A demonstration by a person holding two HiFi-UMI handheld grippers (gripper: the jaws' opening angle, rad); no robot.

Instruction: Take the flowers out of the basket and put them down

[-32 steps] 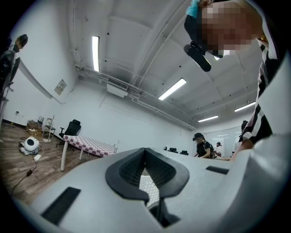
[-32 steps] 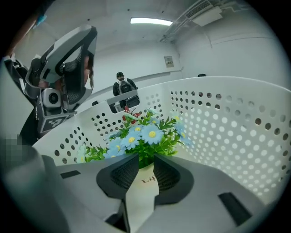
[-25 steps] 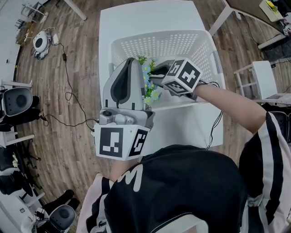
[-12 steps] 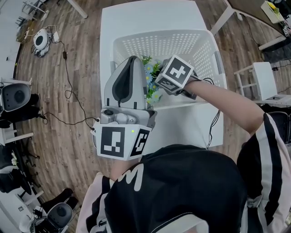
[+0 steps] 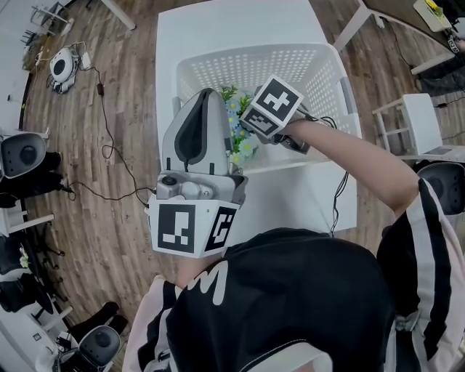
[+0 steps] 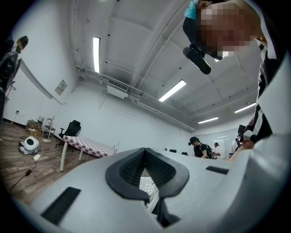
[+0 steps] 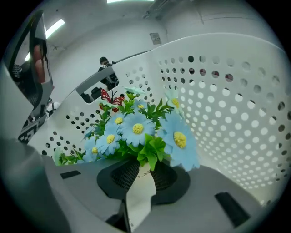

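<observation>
Two things differ from a second ago. The right gripper (image 7: 144, 172) has rolled and edged toward the left wall of the basket (image 5: 323, 73). Its jaws have just been closing and now pinch the white base of the flowers (image 7: 136, 129), which sit inside the basket by that wall. The left gripper (image 6: 144, 157) hasn't budged (jaws together, nothing between them). From above, both grippers cover most of the blooms.

a white table (image 5: 218, 22) stands on a wood floor (image 5: 94, 218); a black cable (image 5: 109, 151) trails near office chairs (image 5: 25, 156) at the left edge.
</observation>
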